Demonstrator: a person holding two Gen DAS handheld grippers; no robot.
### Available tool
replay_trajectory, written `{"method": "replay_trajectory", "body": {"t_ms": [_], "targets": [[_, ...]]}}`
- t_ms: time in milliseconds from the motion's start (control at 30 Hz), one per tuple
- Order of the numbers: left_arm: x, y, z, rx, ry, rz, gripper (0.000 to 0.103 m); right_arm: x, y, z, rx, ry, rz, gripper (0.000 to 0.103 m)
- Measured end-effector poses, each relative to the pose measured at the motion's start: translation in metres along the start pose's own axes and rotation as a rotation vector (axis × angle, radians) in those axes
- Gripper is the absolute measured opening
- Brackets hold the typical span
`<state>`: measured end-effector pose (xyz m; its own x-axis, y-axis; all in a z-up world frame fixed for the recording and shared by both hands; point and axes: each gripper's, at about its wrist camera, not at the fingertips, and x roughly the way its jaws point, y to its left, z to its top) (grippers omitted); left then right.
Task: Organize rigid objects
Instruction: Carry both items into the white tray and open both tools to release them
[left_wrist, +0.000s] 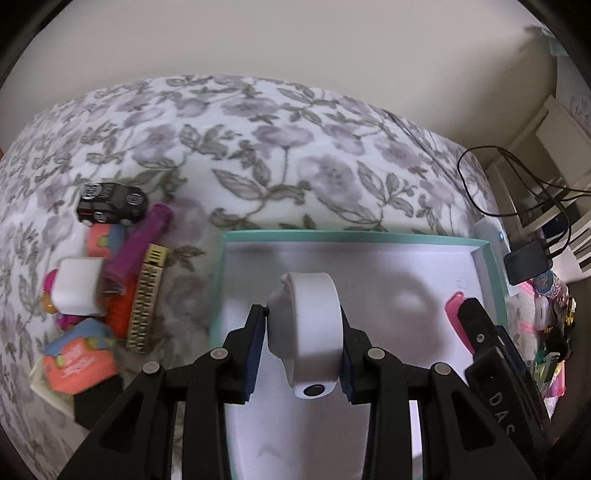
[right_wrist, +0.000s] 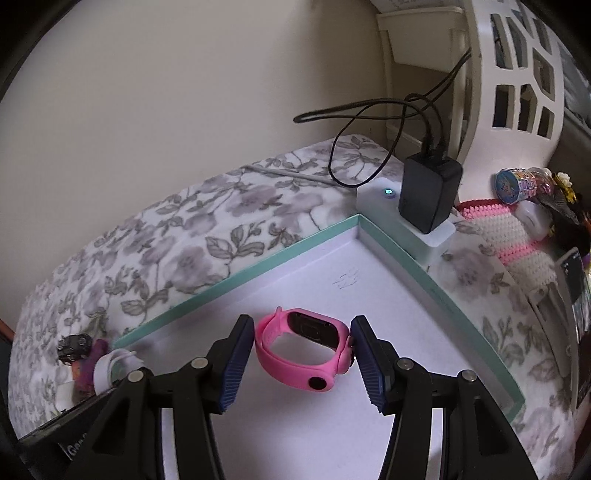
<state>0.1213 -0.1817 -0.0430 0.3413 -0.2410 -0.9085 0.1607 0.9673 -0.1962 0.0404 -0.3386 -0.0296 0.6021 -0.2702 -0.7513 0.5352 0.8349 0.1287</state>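
Left gripper (left_wrist: 303, 345) fingers clamped on white band (left_wrist: 314, 325); right gripper (right_wrist: 303, 363) fingers clamped on pink band (right_wrist: 306, 349), over tray (right_wrist: 236, 275)

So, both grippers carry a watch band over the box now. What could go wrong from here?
1. The pink band is pinched only at its sides by the right gripper, so it may flex and slip out.
2. The left gripper and its white band are close to the right one; they could bump over the box.

Box (left_wrist: 495, 280) on the bed (left_wrist: 258, 122), toy pile (left_wrist: 110, 280) left of it (power strip (right_wrist: 388, 206) right)
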Motion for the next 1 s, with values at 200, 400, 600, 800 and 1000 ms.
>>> {"method": "replay_trajectory", "body": {"t_ms": [200,400,600,800,1000], "targets": [[0.011,0.001,0.001,-0.001,0.014,-0.006,0.037,0.011,0.005,0.002,-0.045,-0.002,-0.017,0.058],[0.014,0.002,-0.001,-0.009,0.02,-0.011,0.037,0.017,0.008,-0.003,-0.076,0.029,-0.031,0.058],[0.014,0.003,-0.003,-0.015,0.02,-0.017,0.051,0.019,0.008,-0.005,-0.092,0.053,-0.033,0.058],[0.006,0.004,-0.004,-0.024,0.013,-0.028,0.062,0.02,0.008,-0.006,-0.094,0.078,-0.037,0.058],[-0.003,0.006,-0.003,-0.031,-0.008,-0.002,0.071,0.02,0.005,-0.005,-0.078,0.082,-0.032,0.059]]}}
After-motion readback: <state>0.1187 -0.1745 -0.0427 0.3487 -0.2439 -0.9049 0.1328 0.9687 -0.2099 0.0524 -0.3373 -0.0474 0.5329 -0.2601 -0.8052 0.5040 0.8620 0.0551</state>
